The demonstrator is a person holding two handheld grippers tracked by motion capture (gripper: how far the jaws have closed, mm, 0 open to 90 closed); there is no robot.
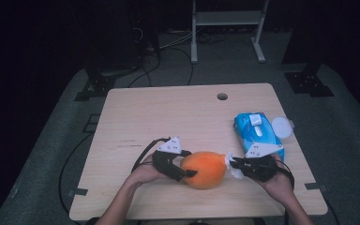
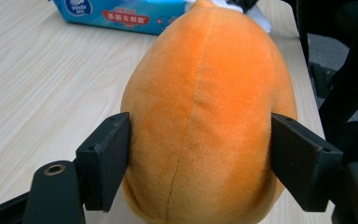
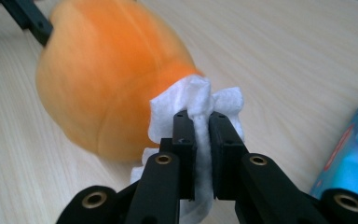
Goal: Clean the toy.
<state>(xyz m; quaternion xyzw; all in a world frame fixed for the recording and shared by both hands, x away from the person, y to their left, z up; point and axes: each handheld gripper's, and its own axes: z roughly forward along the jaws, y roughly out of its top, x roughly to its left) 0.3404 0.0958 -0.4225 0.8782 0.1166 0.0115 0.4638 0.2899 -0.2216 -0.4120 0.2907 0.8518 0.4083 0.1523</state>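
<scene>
Steadying the toy, the left gripper is clamped on its sides. A wipe is pinched by the right gripper at the toy's right tip, probably for cleaning.

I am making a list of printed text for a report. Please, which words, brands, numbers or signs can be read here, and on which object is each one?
"Vinda": white brand name on a dark blue oval, on the blue wet wipe pack.
Red band with white Chinese characters, same pack: too small and blurred to read.
Orange plush toy, white wipe, table: no text.
</scene>
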